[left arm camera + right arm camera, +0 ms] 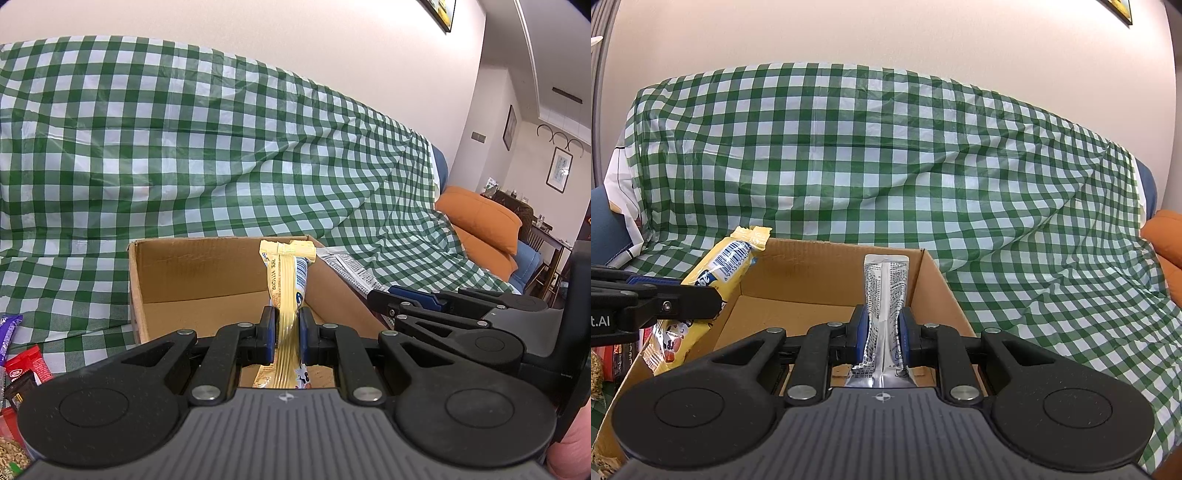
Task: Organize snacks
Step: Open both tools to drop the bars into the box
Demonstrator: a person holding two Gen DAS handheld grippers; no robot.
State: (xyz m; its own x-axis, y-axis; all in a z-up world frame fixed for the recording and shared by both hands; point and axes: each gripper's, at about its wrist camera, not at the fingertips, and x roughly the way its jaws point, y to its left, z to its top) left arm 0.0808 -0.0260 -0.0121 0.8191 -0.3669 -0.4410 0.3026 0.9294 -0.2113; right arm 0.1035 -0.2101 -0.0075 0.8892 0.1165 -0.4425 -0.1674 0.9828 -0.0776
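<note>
1. Your left gripper (287,334) had its jaws pinched nearly shut on one long yellow plastic snack packet (286,280), which stood up between the blue pads and rose past their tips.
2. Your right gripper (883,338) was likewise clamped almost closed on one silver foil snack packet (884,291), its crimped end sticking up ahead of the jaws.
3. One open brown cardboard box (192,273) sat directly ahead of and below both pairs of jaws; both held packets were over its opening, and I could see no loose snacks on the part of its floor that showed.
4. Seen from your right wrist, the yellow packet hung to the left of the right jaws, over the box's left wall, with the left gripper's black fingers across it.
5. Seen from your left wrist, the right gripper reached in from the right of the left jaws, level with them.
6. Left of the left jaws, outside the box, lay a small pile of loose snacks (26,369): one purple wrapper, one red one, and others too cropped to count.
7. One green-and-white checked cloth (886,166) covered the surface and backrest beyond the jaws.
</note>
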